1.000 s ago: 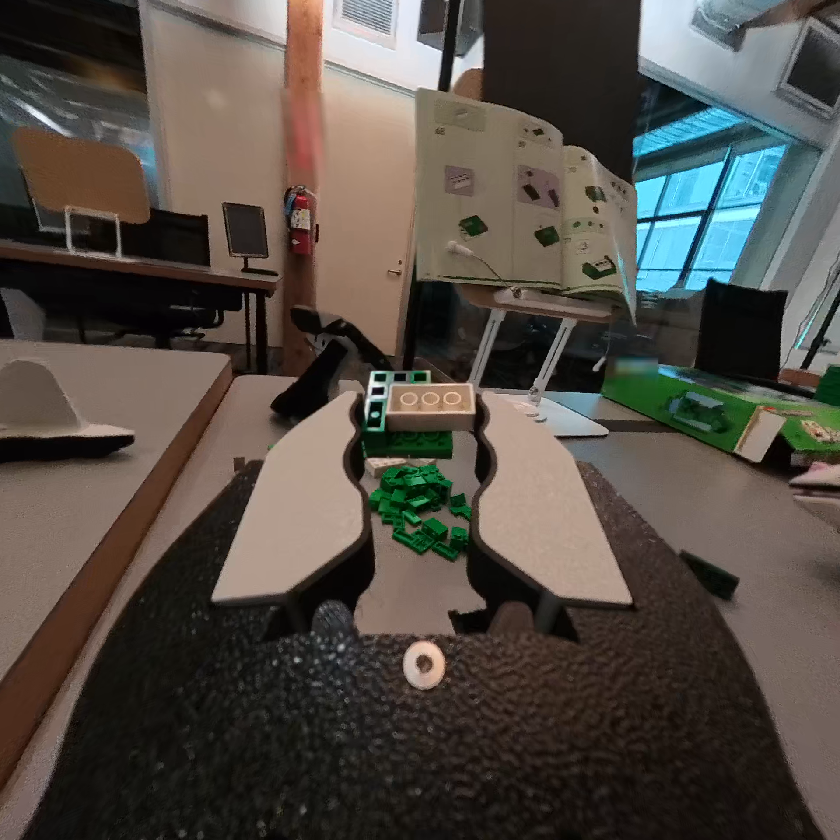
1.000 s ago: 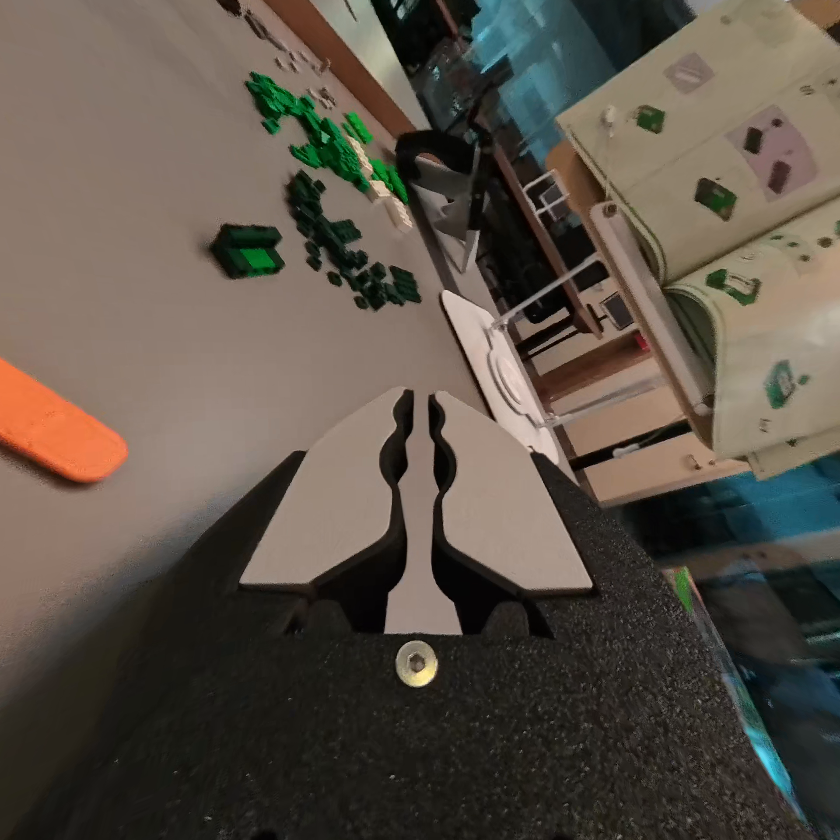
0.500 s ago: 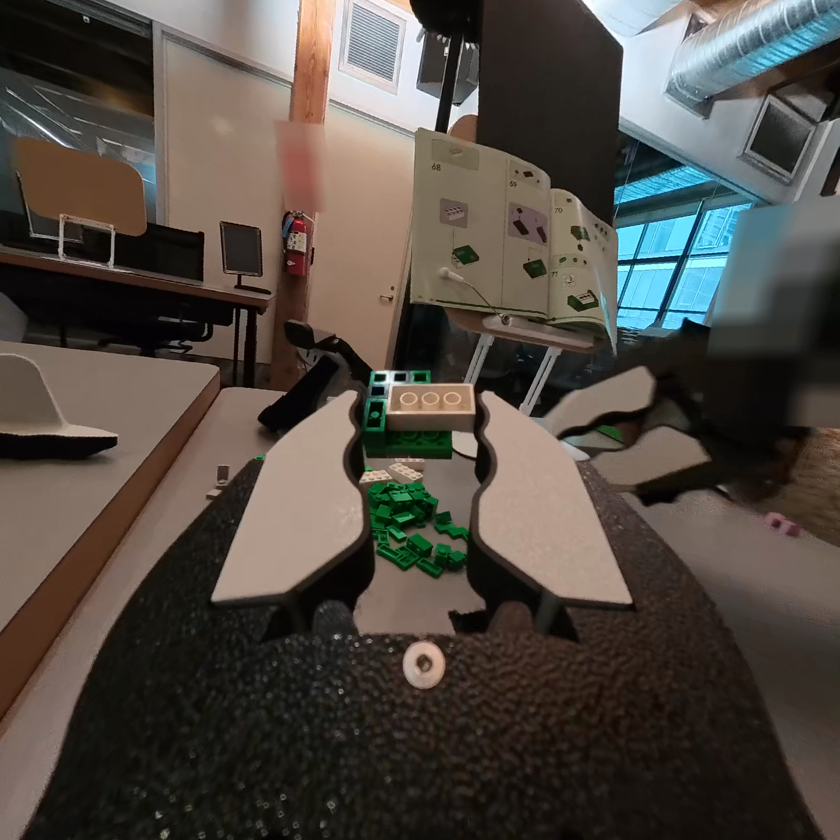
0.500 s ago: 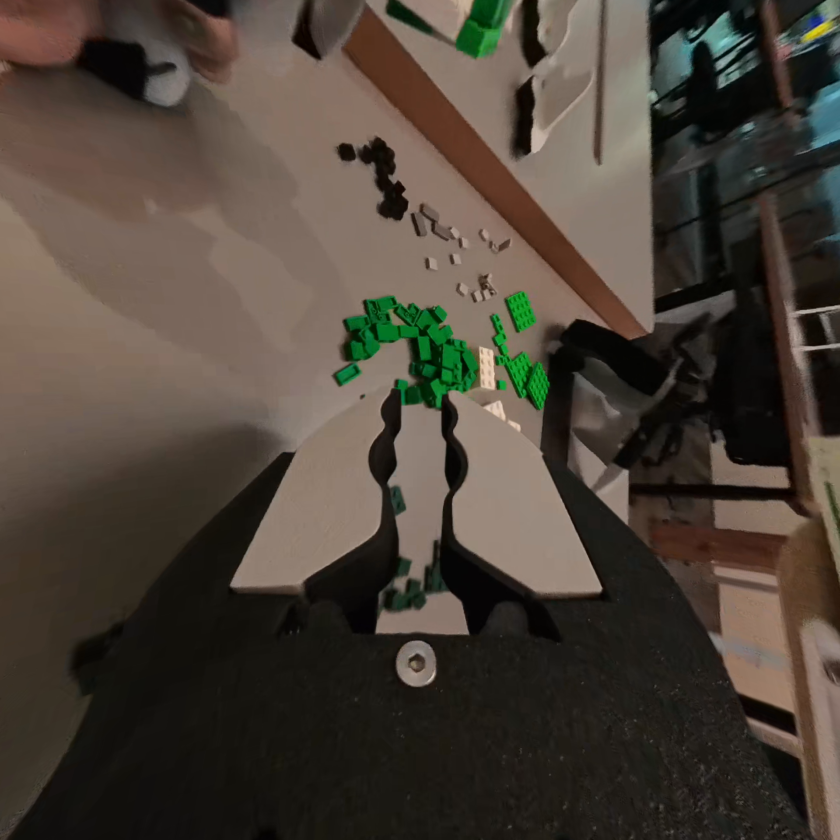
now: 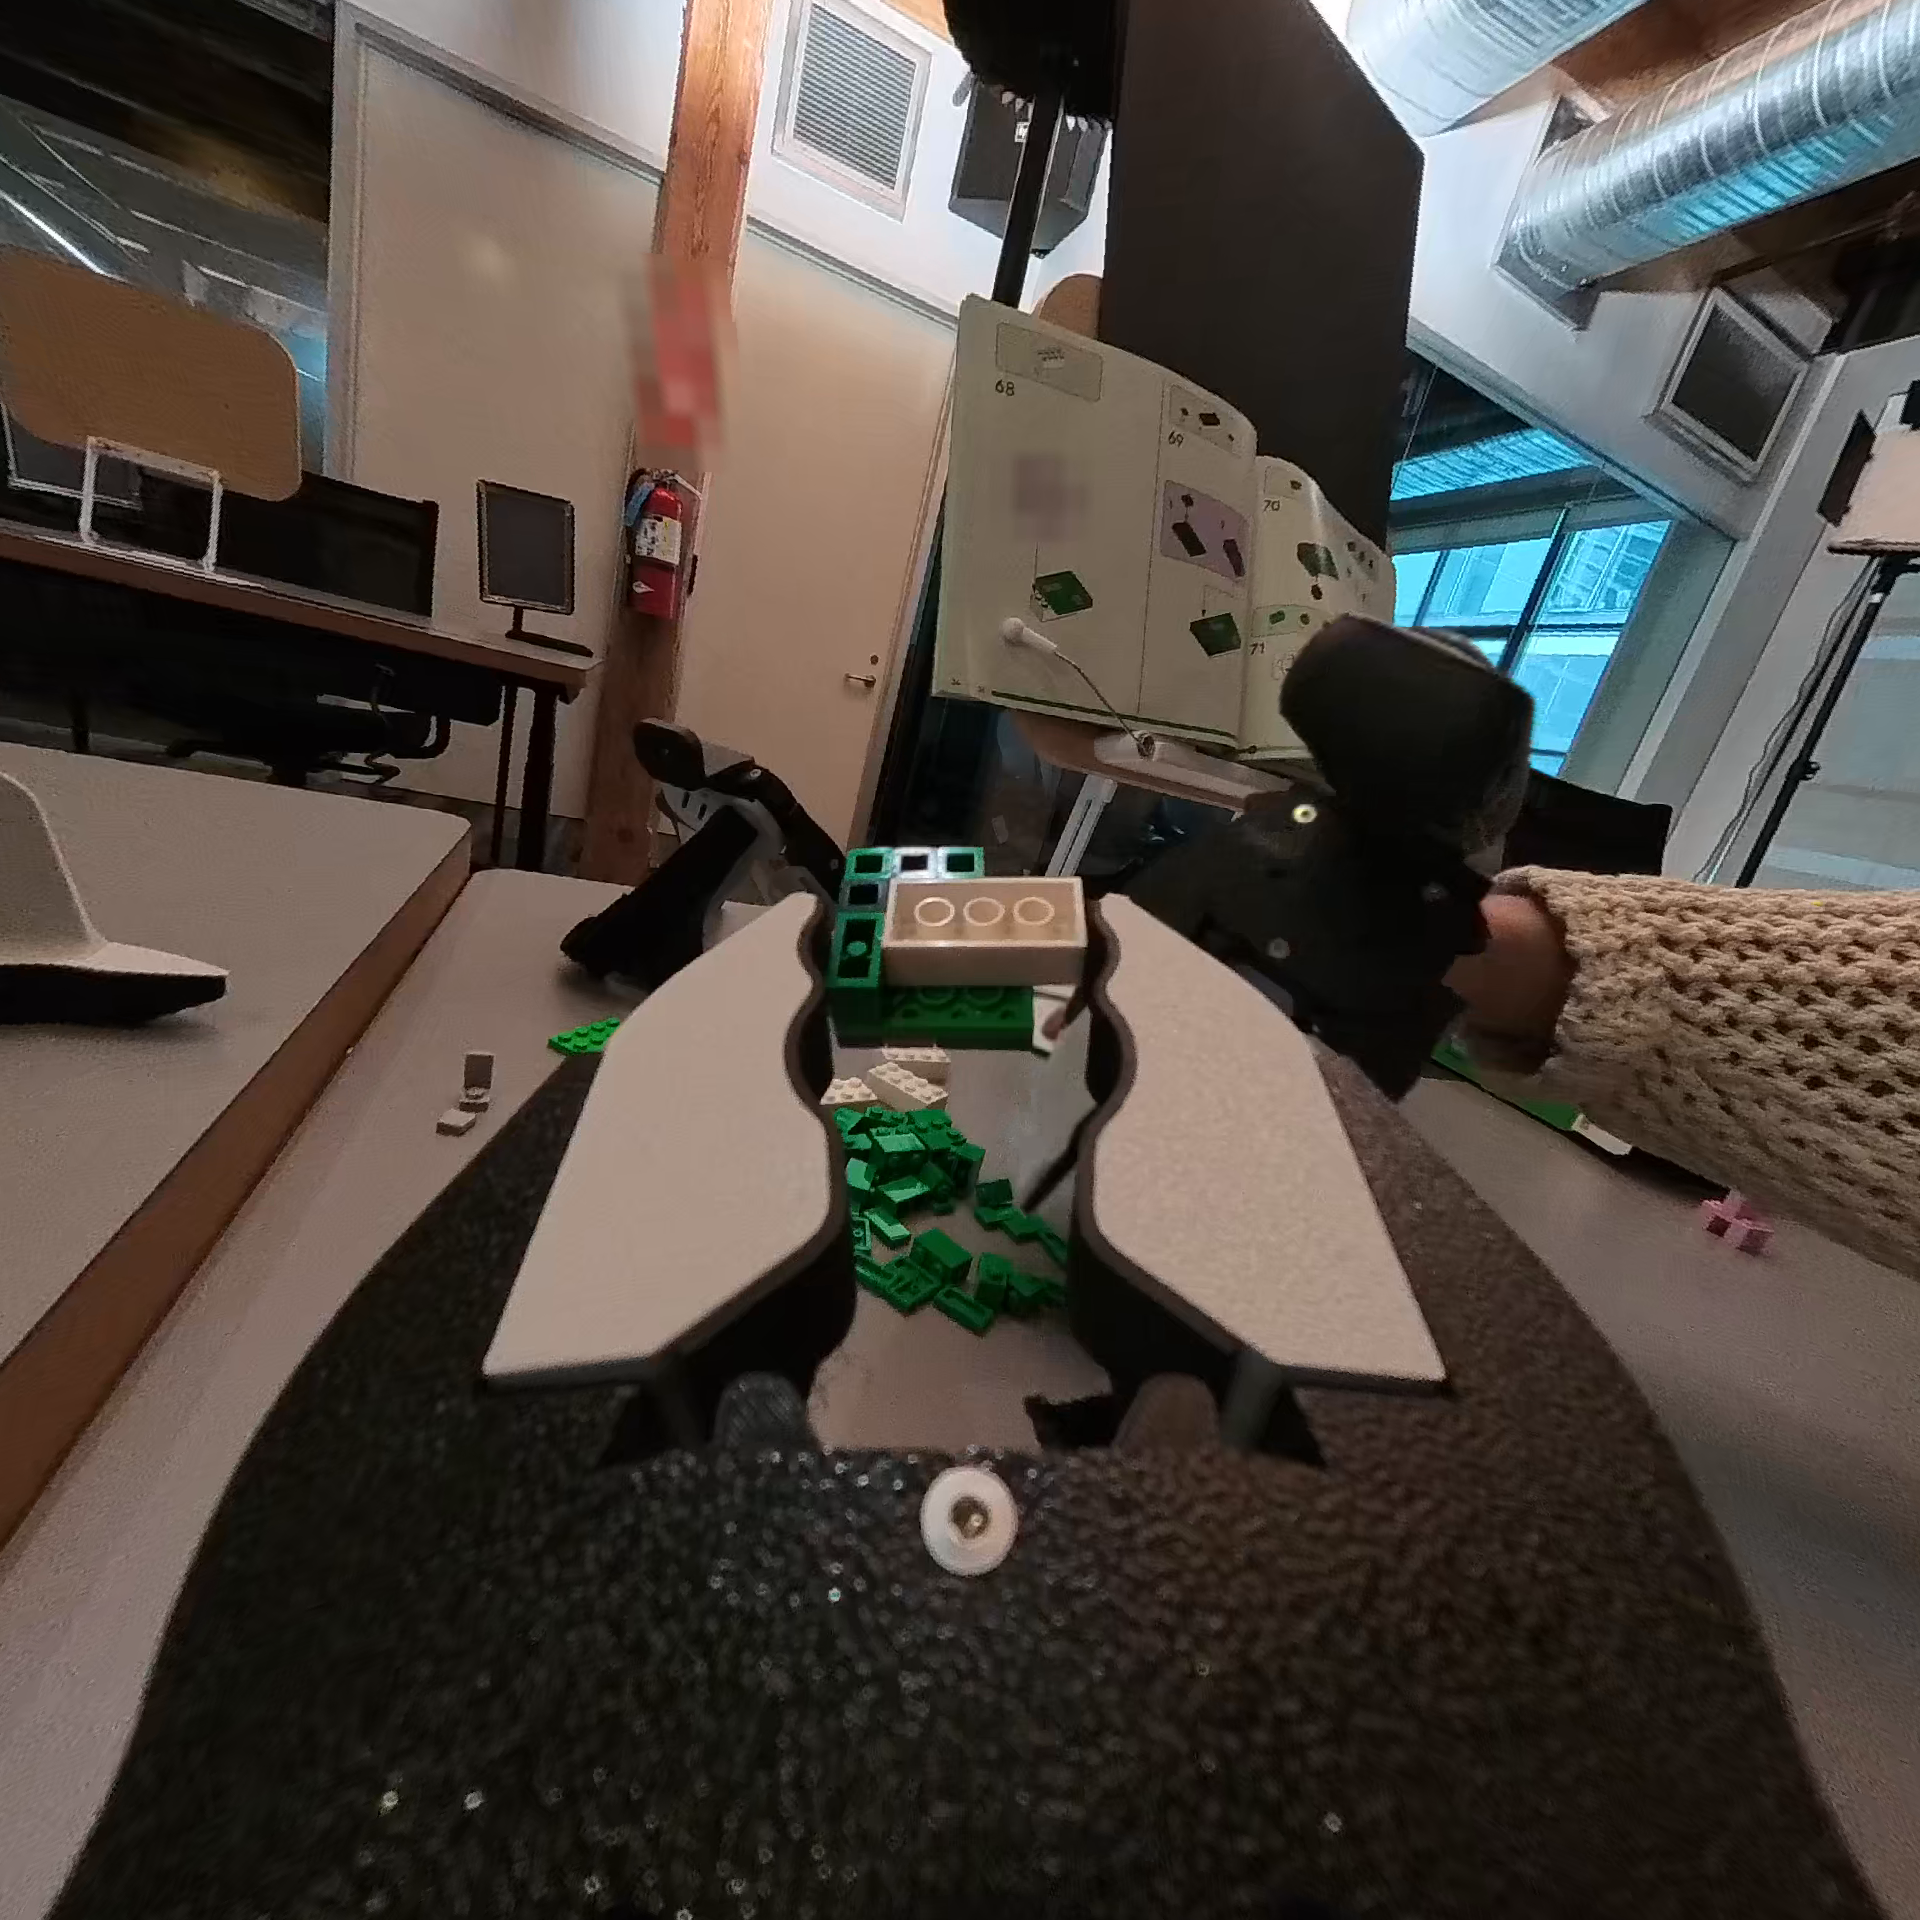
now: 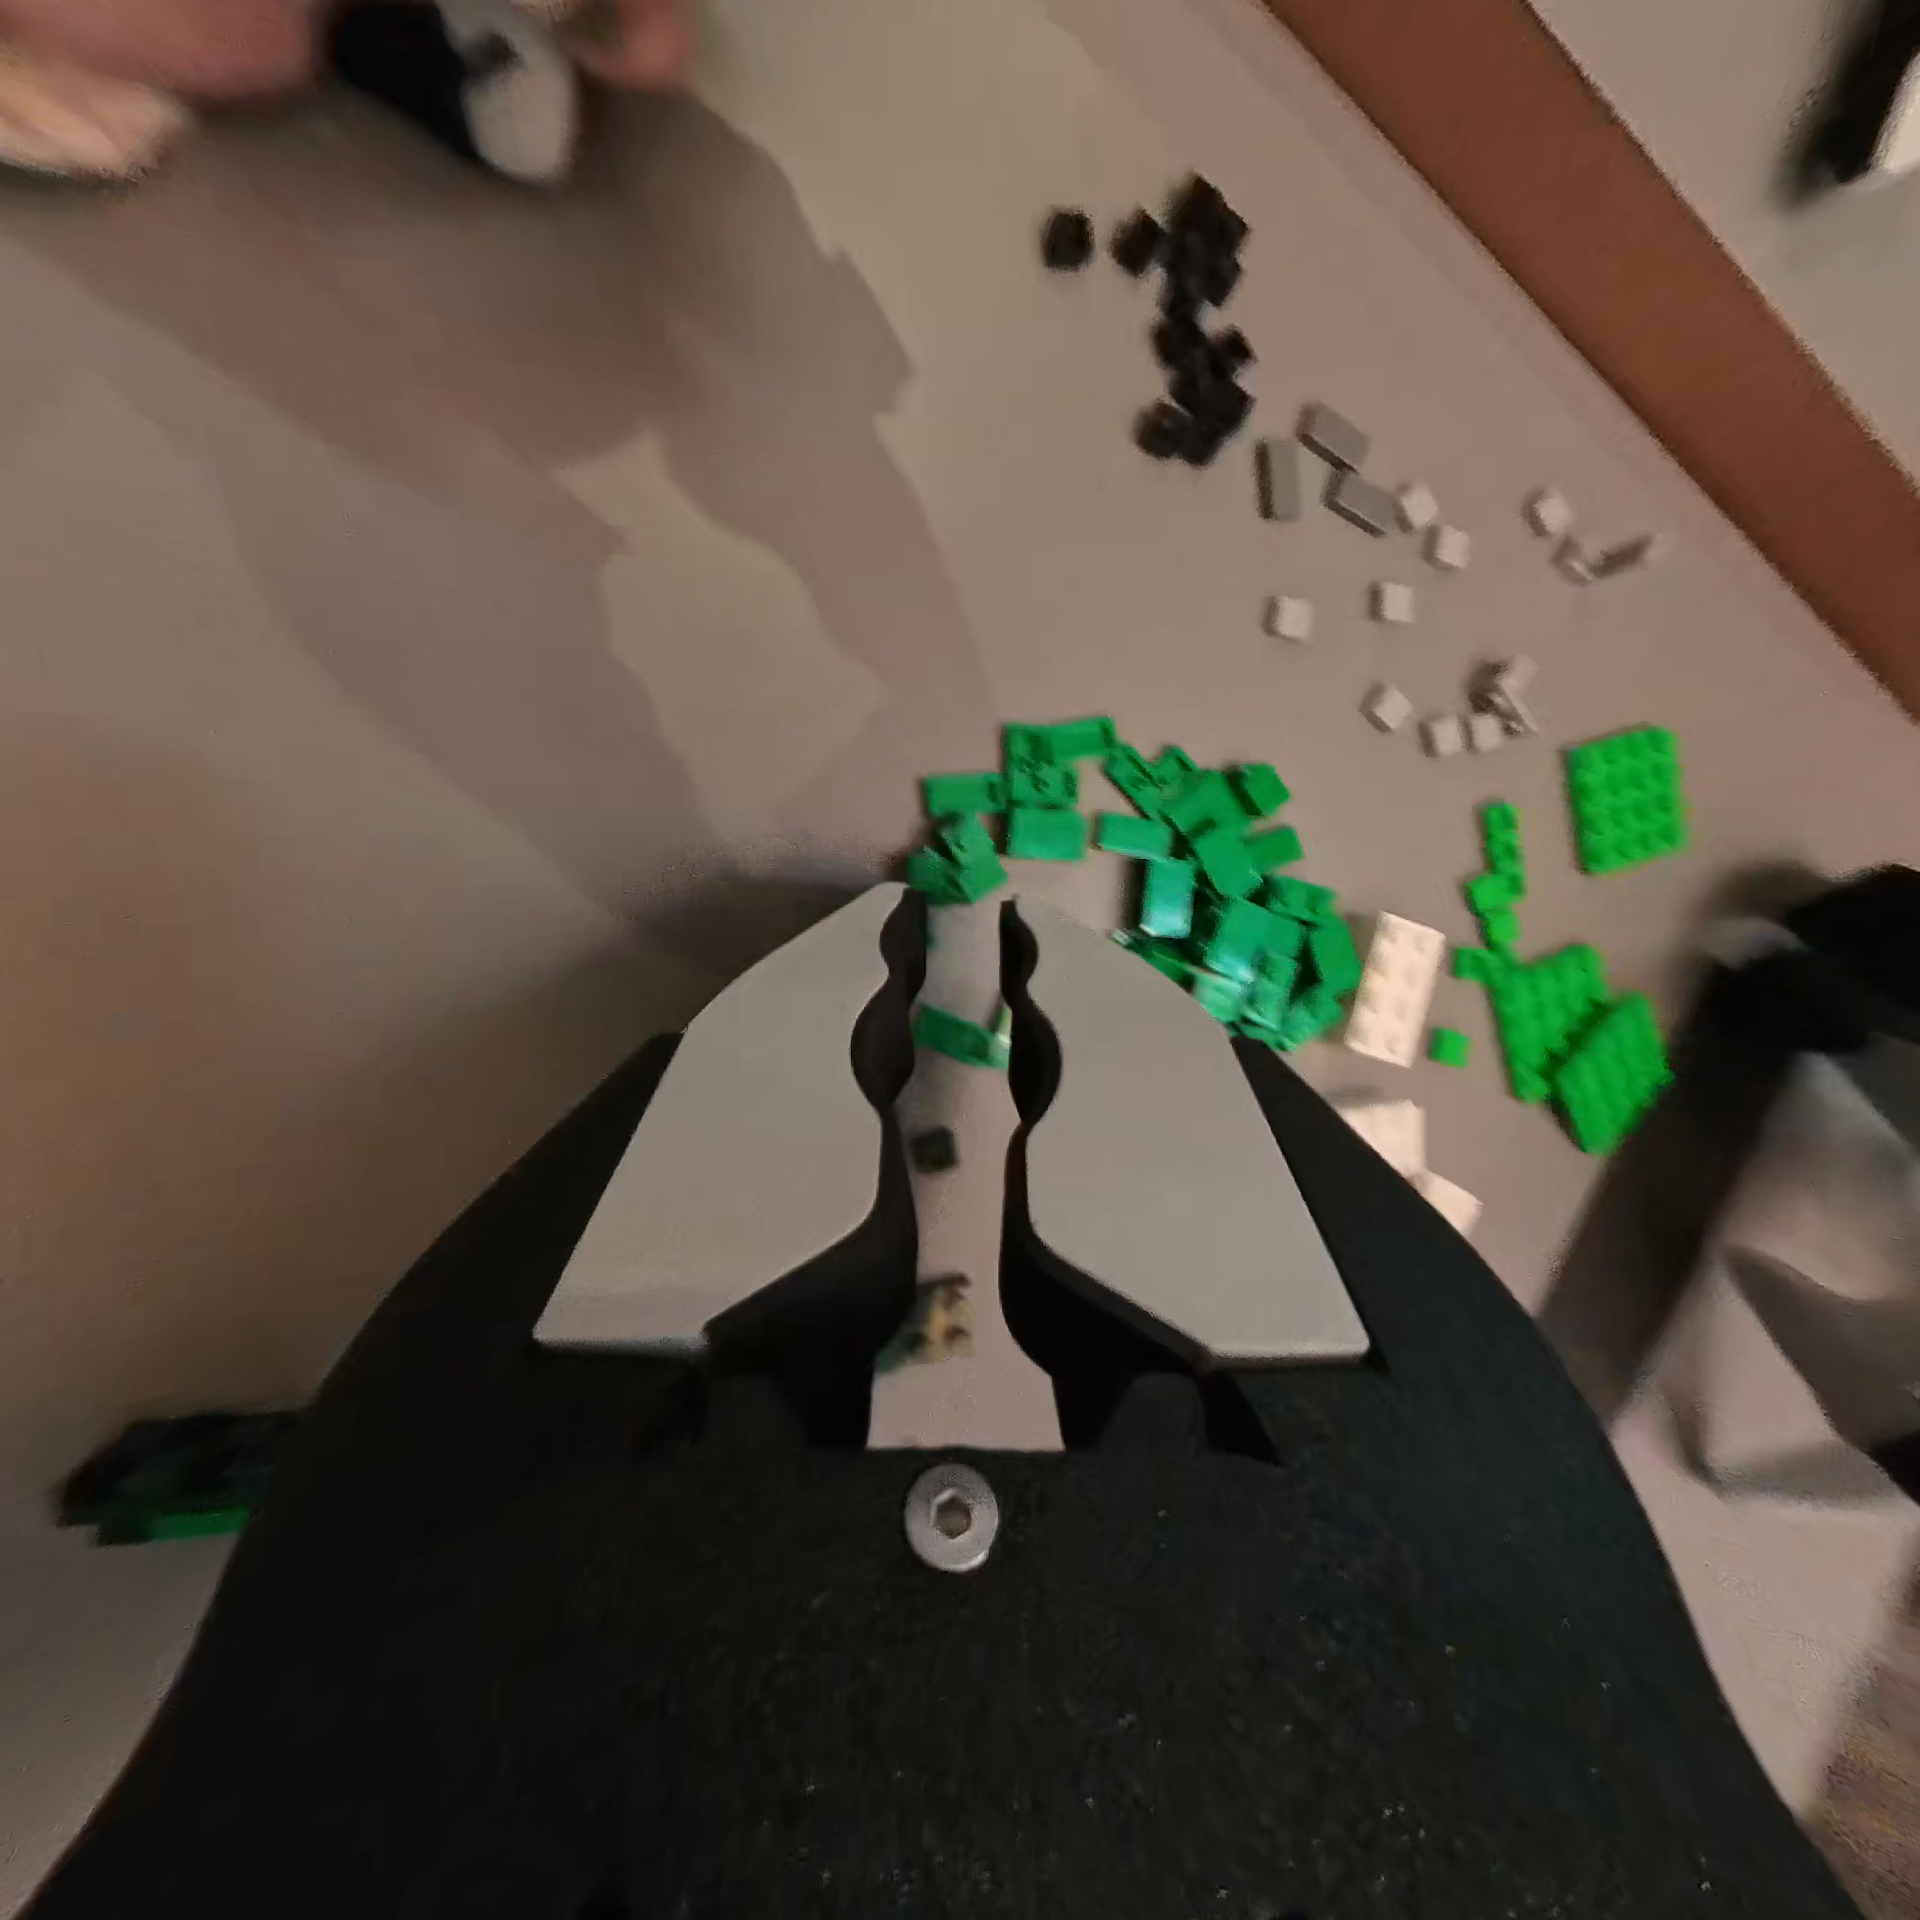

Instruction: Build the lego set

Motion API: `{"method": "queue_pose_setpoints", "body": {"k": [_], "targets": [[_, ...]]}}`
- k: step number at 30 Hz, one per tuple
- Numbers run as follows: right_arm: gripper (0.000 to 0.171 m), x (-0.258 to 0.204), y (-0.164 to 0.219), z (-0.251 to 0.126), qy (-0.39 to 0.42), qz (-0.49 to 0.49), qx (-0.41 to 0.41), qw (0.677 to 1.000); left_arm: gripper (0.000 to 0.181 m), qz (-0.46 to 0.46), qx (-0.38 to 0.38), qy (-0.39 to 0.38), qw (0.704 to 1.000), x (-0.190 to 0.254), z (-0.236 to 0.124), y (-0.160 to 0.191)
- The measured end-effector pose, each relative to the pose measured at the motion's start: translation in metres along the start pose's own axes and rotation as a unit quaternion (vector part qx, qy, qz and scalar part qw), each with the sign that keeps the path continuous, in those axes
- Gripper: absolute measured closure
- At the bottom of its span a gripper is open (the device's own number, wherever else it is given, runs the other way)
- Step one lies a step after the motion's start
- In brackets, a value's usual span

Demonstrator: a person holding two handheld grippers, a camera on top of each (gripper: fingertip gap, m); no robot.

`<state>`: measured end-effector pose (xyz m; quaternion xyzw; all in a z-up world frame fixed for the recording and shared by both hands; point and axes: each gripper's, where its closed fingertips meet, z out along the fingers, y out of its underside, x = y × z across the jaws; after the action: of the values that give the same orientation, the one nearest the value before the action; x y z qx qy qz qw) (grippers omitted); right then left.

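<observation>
Green loose pieces (image 6: pixel 1174 883) are my landmark, a heap lying on the desk (image 6: pixel 416 727). My right gripper (image 6: pixel 951 914) hangs above the heap's near edge, jaws parted only by a narrow slot with nothing between them; the heap lies just ahead and to the right of the tips, so this hand is the nearer one for picking a part. A white brick (image 6: pixel 1397 987) sits at the heap's right side, its long axis running roughly along my line of approach, with flat green plates (image 6: pixel 1600 1039) beyond it. Grey bits (image 6: pixel 1382 582) and black bits (image 6: pixel 1195 312) lie on the far side of the heap. My left gripper (image 5: pixel 956 935) is raised above the heap, jaws pinching the partial build (image 5: pixel 935 956), a green block with a white brick on top, long axis crosswise between the jaws. I judge the next move is a short reach forward and right into the heap. Motion blur smears the right view, so I cannot single out individual green pieces, and the gripper body covers the heap's near part. An instruction booklet (image 5: pixel 1091 540) stands on a holder behind the heap.
</observation>
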<state>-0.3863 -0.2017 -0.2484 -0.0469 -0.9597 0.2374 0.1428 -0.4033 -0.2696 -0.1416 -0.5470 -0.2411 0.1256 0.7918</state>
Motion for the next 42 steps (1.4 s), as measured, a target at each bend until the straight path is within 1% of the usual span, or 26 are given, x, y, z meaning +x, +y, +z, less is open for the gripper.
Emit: {"method": "queue_pose_setpoints", "body": {"k": [2,7,10,14,17,20,22,29,33,37,40,42], "targets": [[0.158,-0.007,-0.008,0.003,-0.021,0.012,0.011,1.0,0.136,0.0,0.0,0.002,1.0,0.0,0.0,0.0],[0.159,-0.002,-0.002,0.009,-0.013,0.032,-0.01,0.999,0.136,-0.005,0.007,0.005,1.0,0.0,-0.001,-0.001],[0.156,-0.013,0.0,0.014,-0.046,0.04,-0.017,0.998,0.136,-0.01,0.006,0.005,1.0,-0.001,-0.001,-0.001],[0.158,-0.006,0.003,0.013,-0.008,0.015,-0.035,0.999,0.136,-0.012,0.008,0.006,1.0,-0.001,-0.001,-0.002],[0.157,-0.006,0.008,0.015,-0.009,0.021,-0.047,0.999,0.136,-0.012,0.008,0.007,1.0,-0.001,-0.001,-0.002],[0.158,-0.006,0.006,0.015,-0.01,0.036,-0.037,0.999,0.136,-0.012,0.006,0.007,1.0,-0.001,-0.001,-0.002],[0.162,-0.005,0.004,0.016,-0.009,0.042,-0.033,0.999,0.136,-0.013,0.005,0.008,1.0,-0.001,-0.001,-0.001],[0.164,-0.01,0.006,0.012,-0.012,0.044,-0.032,0.998,0.136,-0.015,0.005,0.011,1.0,-0.001,-0.001,-0.001],[0.164,-0.022,0.003,-0.008,0.004,0.038,0.001,0.999,0.136,-0.012,-0.006,0.02,1.0,0.003,0.002,0.002],[0.164,-0.046,0.012,-0.045,0.035,0.021,0.012,0.999,0.136,0.021,-0.032,0.048,0.998,0.017,0.008,0.01],[0.164,-0.064,0.023,-0.079,0.096,0.009,0.012,0.995,0.136,0.039,-0.073,0.133,0.988,0.053,0.016,0.024],[0.164,-0.083,0.029,-0.095,0.12,0.023,0.02,0.992,0.136,0.066,-0.109,0.183,0.975,0.081,0.019,0.038]]}}
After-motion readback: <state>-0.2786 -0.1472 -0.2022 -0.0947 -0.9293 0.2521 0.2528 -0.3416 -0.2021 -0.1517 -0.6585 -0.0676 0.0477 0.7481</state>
